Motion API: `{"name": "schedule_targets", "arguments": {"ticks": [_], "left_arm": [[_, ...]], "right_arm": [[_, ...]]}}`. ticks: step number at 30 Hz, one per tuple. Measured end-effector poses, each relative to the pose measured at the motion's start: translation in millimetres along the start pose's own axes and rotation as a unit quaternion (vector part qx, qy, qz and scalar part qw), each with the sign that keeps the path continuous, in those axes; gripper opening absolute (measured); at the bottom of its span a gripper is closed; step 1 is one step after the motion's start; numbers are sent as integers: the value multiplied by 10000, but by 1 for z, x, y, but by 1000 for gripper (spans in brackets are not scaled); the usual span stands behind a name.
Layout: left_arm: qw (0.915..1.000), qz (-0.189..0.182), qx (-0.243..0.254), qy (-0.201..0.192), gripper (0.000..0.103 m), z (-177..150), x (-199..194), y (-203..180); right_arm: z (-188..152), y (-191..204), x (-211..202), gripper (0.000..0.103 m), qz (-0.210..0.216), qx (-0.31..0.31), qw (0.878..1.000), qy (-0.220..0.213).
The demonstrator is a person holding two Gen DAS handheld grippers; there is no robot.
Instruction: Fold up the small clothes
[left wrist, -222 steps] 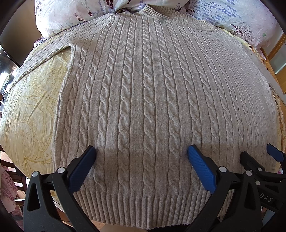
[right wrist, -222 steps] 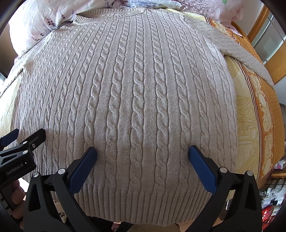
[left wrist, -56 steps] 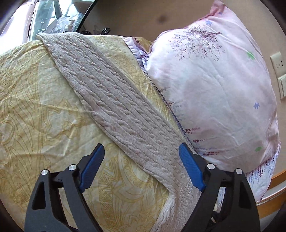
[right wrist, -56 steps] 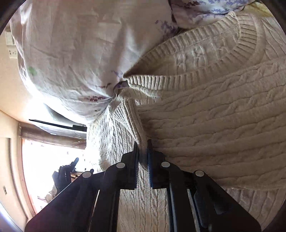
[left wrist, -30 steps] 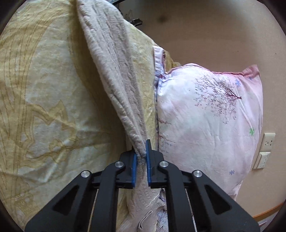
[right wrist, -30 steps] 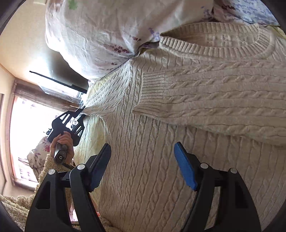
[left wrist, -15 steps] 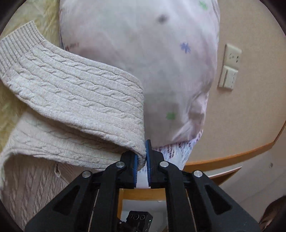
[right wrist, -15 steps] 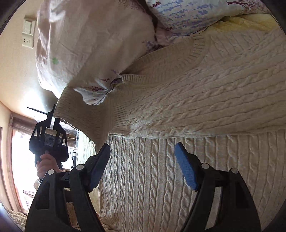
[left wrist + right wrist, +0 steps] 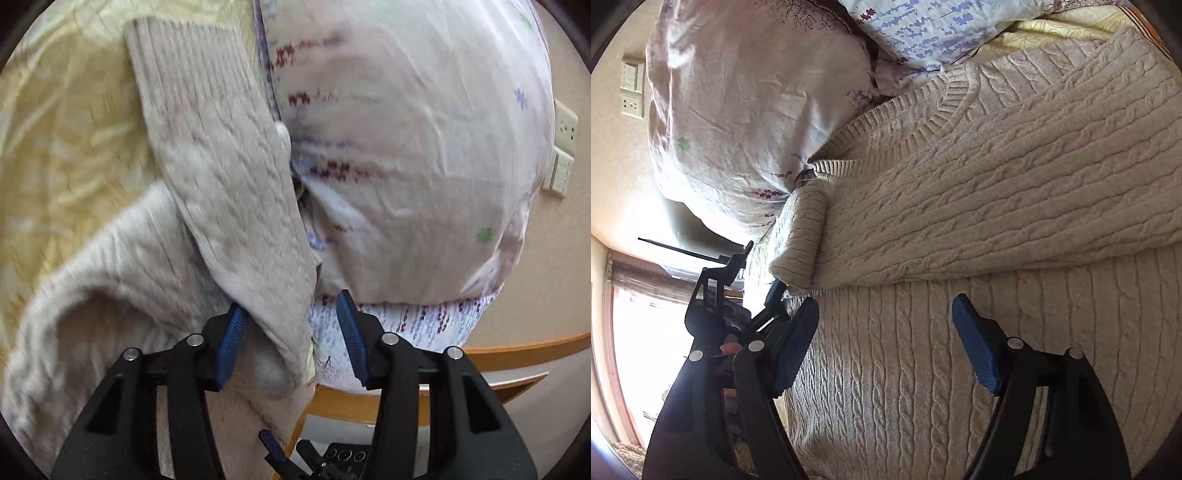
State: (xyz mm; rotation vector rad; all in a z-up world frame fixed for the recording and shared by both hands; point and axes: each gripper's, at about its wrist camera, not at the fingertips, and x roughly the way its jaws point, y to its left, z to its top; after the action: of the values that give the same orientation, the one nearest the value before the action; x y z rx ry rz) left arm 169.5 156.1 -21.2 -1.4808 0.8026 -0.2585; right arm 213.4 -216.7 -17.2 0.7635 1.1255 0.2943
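Right sleeve [image 9: 979, 221] lies across the cable-knit sweater [image 9: 923, 369]; left tongs [image 9: 291, 332] are opening around the left sleeve [image 9: 229, 192]; right tongs [image 9: 886, 343] spread, empty; body unfolded.

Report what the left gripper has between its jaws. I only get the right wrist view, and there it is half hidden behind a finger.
Observer: The left gripper has a fold of the sweater sleeve between its jaws. They are opening, and the pad on the picture's right stands clear of the knit.
Operator: Say where that sleeve's cuff lies.
Observer: The ribbed cuff lies far ahead of the gripper, over the yellow bedsheet, against the floral pillow.
Operator: Name what is below the gripper.
Observer: A wooden bed edge shows there, under the pillow.
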Motion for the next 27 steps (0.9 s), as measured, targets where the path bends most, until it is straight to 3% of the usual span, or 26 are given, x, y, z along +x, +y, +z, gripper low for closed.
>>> {"name": "schedule_targets", "arguments": {"ticks": [3, 6, 7, 8, 12, 14, 15, 17, 19, 23, 27], "left_arm": [[9987, -20, -379, -328, 46, 19, -11, 7], [9974, -122, -591, -404, 38, 28, -14, 9], [9978, -135, -532, -375, 27, 27, -11, 6], [9987, -202, -371, -271, 10, 24, -6, 0], [9962, -284, 785, 257, 7, 6, 18, -49], [9849, -181, 1618, 594, 7, -13, 39, -84], [9745, -68, 2110, 761, 7, -26, 51, -101], [9450, 182, 3062, 1133, 7, -57, 77, -132], [9046, 504, 3933, 1564, 7, -96, 102, -146], [8040, 1207, 5303, 2404, 12, -176, 149, -133], [6909, 2042, 6305, 2887, 19, -227, 166, -83]], "right_arm": [[-1, 3, 1, 76, -7, -71, 10000, 31], [0, 5, 1, 76, -21, -131, 9999, 0], [0, 4, 0, 76, -19, -124, 9999, -11], [1, 3, -1, 76, -15, -103, 9999, -29], [3, -5, -11, 76, -38, 9, 9998, -211], [6, -13, -20, 76, -68, 102, 9993, -355], [8, -18, -26, 76, -99, 164, 9987, -463], [10, -29, -39, 76, -152, 296, 9972, -666], [11, -44, -55, 76, -220, 511, 9943, -907], [11, -74, -81, 76, -282, 959, 9863, -1311], [10, -97, -99, 74, -230, 1334, 9782, -1578]]}}
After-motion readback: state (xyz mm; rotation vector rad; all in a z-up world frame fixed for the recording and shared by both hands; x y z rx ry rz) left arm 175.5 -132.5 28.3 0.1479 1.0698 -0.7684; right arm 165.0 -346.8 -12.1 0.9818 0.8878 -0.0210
